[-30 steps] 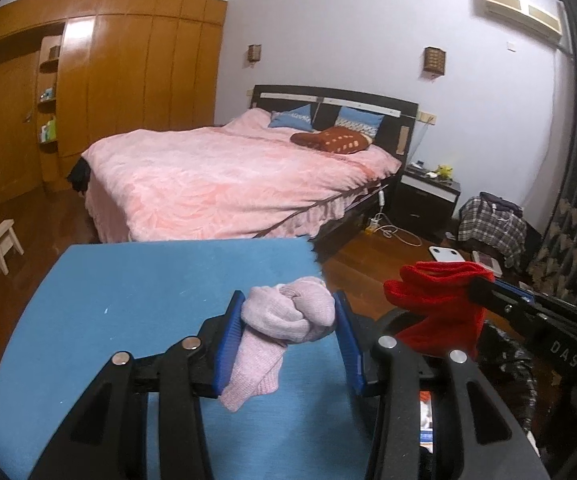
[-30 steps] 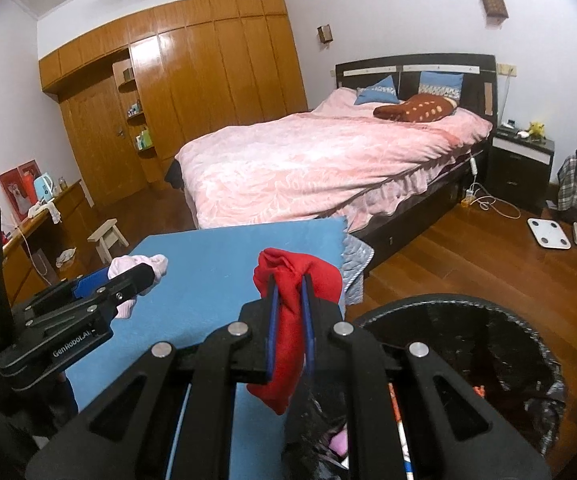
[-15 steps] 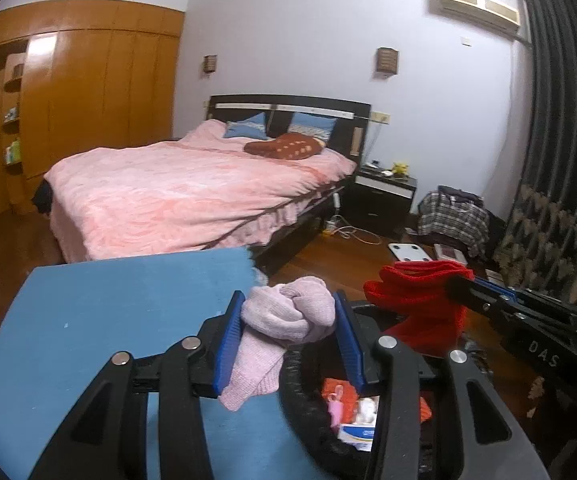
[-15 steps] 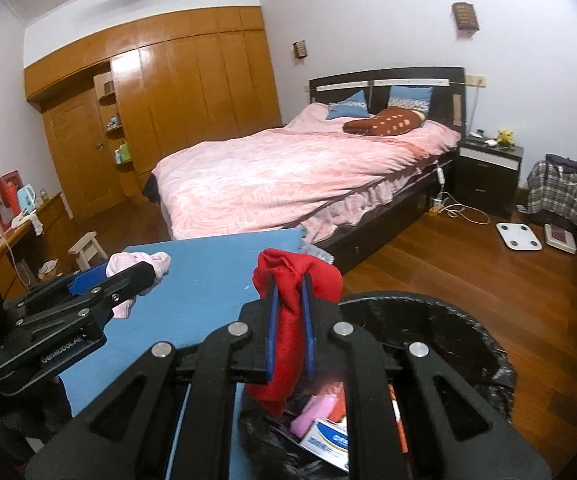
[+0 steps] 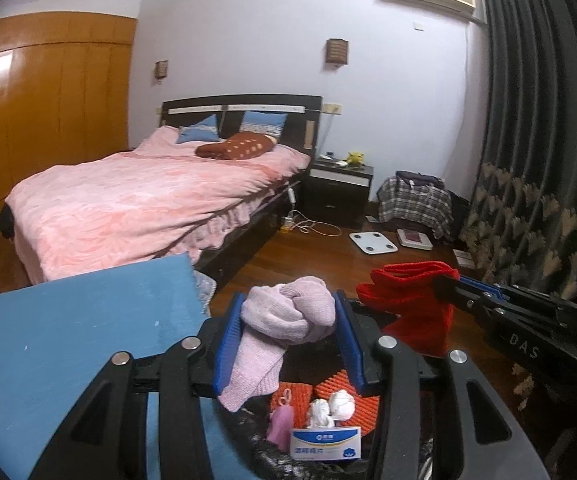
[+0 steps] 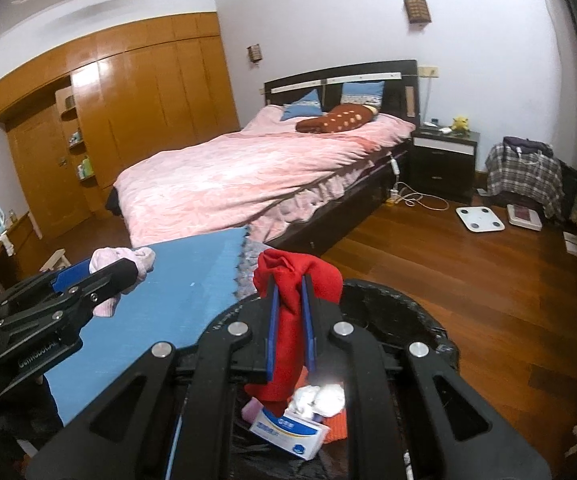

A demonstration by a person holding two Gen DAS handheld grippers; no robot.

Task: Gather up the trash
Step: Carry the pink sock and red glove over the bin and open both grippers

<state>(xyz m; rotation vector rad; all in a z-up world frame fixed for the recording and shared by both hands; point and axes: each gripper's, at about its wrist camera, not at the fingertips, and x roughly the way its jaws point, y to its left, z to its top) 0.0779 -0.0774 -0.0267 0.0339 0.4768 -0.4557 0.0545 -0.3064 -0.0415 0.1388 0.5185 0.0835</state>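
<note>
My left gripper [image 5: 288,340] is shut on a pale pink knitted sock [image 5: 284,320], which hangs over a black trash bin [image 5: 272,452]. My right gripper [image 6: 290,320] is shut on a red cloth [image 6: 292,276] and holds it over the same bin [image 6: 408,312]. The right gripper with the red cloth [image 5: 408,304] also shows at the right of the left wrist view. The left gripper with the pink sock [image 6: 120,264] shows at the left of the right wrist view. Inside the bin lie a white and blue box [image 5: 324,446], crumpled tissues [image 5: 330,406] and an orange ribbed item [image 5: 352,394].
A blue mat-covered table [image 5: 72,340] lies left of the bin. A pink-covered bed [image 5: 144,204] stands behind it. The wooden floor [image 6: 468,264] holds a white scale [image 6: 479,219] and cables. A dark nightstand [image 5: 338,188] and curtains [image 5: 528,160] are at the right.
Both grippers have moved right from above the blue table to above the trash bin, each still holding its cloth. The bin's contents have come into view.
</note>
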